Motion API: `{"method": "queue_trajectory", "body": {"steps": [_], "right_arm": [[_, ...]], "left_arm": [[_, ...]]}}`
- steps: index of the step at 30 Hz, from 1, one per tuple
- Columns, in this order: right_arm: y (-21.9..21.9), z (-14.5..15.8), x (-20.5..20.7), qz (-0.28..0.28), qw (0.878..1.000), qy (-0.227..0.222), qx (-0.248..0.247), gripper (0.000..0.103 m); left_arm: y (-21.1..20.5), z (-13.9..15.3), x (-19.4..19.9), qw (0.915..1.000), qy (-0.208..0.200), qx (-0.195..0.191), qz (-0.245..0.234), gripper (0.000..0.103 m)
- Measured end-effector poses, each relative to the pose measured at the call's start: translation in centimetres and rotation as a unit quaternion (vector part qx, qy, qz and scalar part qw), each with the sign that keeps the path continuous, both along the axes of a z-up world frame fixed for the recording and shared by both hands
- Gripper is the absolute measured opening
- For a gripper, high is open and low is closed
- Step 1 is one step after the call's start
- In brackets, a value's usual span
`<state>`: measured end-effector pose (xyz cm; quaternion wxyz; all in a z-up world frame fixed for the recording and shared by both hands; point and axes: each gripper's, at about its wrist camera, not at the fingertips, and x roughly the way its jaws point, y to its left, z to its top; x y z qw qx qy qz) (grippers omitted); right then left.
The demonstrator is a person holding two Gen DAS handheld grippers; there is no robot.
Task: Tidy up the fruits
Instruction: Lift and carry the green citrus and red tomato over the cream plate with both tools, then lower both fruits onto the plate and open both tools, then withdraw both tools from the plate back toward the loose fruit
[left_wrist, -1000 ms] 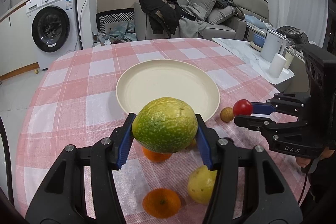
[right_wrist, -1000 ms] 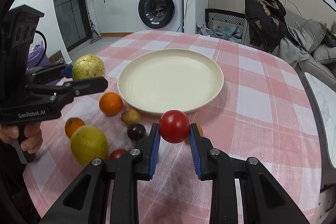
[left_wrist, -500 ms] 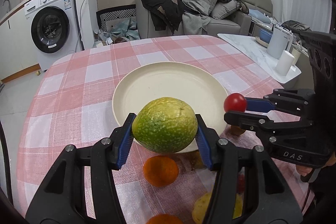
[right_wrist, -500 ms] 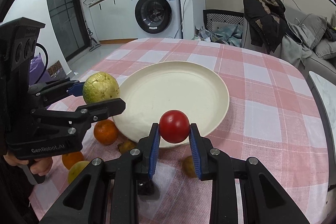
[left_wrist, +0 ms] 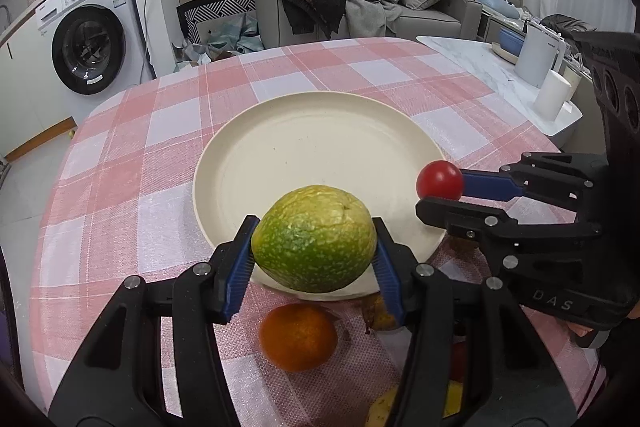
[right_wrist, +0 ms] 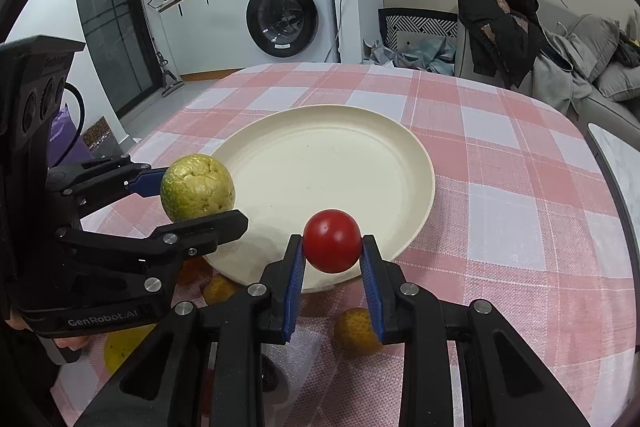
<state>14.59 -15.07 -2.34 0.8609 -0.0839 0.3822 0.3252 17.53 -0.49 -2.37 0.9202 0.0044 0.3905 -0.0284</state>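
Observation:
My left gripper (left_wrist: 314, 247) is shut on a large green-yellow fruit (left_wrist: 314, 238), held over the near rim of the cream plate (left_wrist: 316, 147). It also shows in the right wrist view (right_wrist: 197, 191) at the plate's left edge. My right gripper (right_wrist: 332, 247) is shut on a small red tomato (right_wrist: 332, 241) over the plate's near rim (right_wrist: 416, 227); the tomato shows in the left wrist view (left_wrist: 440, 180) at the plate's right edge. The plate holds nothing.
Loose fruits lie on the pink checked cloth near me: an orange (left_wrist: 297, 335), a small brown fruit (right_wrist: 356, 331), another (right_wrist: 220, 287), a yellow fruit (right_wrist: 120, 347). A white side table (left_wrist: 500, 75) stands right of the table.
Both grippers have moved forward with their fruits, from short of the plate to over its near rim. The loose fruits now lie under and behind the fingers.

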Motion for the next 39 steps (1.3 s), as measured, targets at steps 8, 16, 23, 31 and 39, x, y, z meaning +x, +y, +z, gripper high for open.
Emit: {"method": "queue_trajectory", "body": {"steps": [8, 16, 23, 31, 39], "right_arm": [[-0.1, 0.1, -0.3, 0.007, 1.000, -0.001, 0.009, 0.029], [-0.8, 1.1, -1.3, 0.000, 1.000, -0.030, 0.008, 0.049], [-2.2, 2.0, -3.5, 0.003, 0.999, -0.054, 0.007, 0.091], [-3.3, 1.8, -4.9, -0.002, 0.998, -0.057, 0.011, 0.103], [-4.5, 2.0, -5.6, -0.012, 0.998, -0.046, 0.029, 0.103]], "left_arm": [[0.4, -0.7, 0.5, 0.9998, 0.015, -0.012, 0.002, 0.052], [0.9, 0.8, -1.0, 0.9998, -0.015, -0.008, 0.004, 0.062], [2.0, 2.5, -4.7, 0.9985, -0.052, -0.002, 0.016, 0.086], [2.7, 3.1, -9.0, 0.9967, -0.076, 0.007, 0.026, 0.102], [3.5, 3.5, -12.7, 0.9949, -0.095, -0.010, 0.033, 0.102]]}}
